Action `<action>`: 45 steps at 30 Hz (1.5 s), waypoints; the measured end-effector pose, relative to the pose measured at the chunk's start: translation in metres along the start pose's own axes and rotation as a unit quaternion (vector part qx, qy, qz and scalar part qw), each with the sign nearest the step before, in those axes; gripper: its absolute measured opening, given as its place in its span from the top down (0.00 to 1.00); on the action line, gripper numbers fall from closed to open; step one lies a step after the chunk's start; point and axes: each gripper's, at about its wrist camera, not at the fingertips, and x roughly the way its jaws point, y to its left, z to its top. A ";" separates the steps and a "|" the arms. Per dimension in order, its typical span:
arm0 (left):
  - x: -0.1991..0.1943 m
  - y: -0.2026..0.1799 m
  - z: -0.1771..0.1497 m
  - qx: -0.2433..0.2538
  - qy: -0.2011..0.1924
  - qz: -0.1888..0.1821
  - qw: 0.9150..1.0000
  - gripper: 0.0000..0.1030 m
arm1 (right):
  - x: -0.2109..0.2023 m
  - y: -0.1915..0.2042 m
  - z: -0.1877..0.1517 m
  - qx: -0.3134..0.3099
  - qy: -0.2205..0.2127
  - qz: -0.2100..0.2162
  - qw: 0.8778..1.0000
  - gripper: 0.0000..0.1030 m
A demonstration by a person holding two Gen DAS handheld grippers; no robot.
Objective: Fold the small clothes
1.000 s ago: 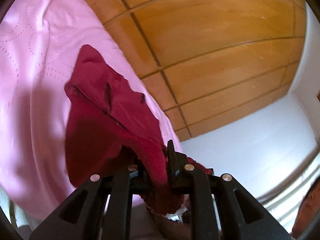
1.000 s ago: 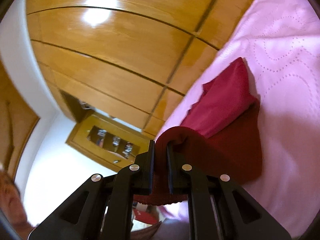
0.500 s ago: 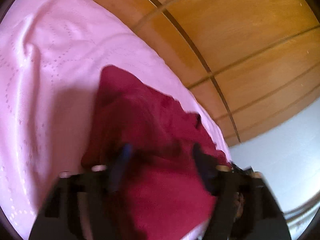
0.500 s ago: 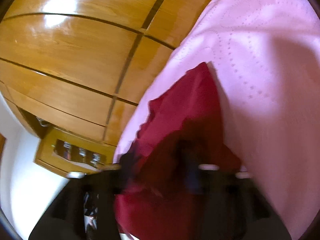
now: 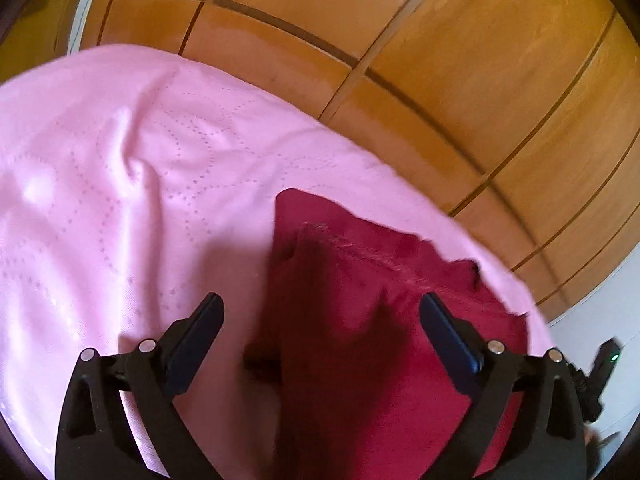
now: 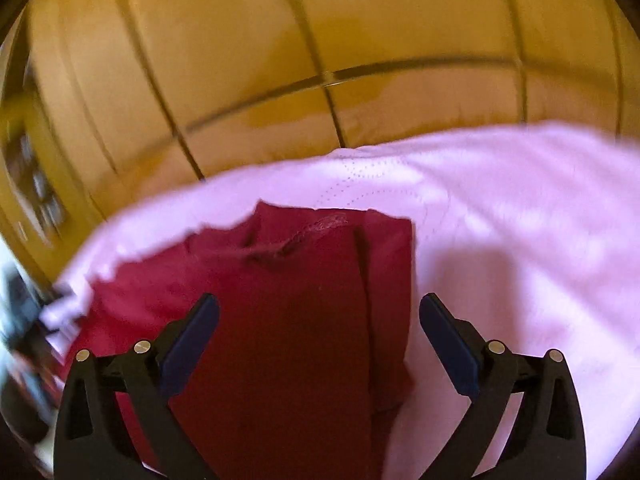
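A dark red garment (image 5: 360, 320) lies folded over itself on the pink bedspread (image 5: 120, 200). It also shows in the right wrist view (image 6: 300, 320). My left gripper (image 5: 320, 312) is open and empty, its fingers (image 5: 200, 332) spread just above the garment's left edge. My right gripper (image 6: 320, 312) is open and empty too, its fingers (image 6: 448, 336) spread over the garment's right part. Neither holds the cloth.
Wooden wardrobe panels (image 5: 440, 80) stand behind the bed's far edge, also seen in the right wrist view (image 6: 320, 60). The pink bedspread (image 6: 520, 220) stretches to the right of the garment. A small black device with a green light (image 5: 604, 364) shows at the right.
Both grippers were shut on the red garment, holding it up. They swung down over the bed, opened and let it go; it now lies on the bedspread.
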 end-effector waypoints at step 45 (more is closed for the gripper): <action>0.028 -0.071 0.068 0.060 -0.014 0.001 0.998 0.92 | 0.035 -0.032 0.044 0.067 -0.008 0.009 0.998 0.86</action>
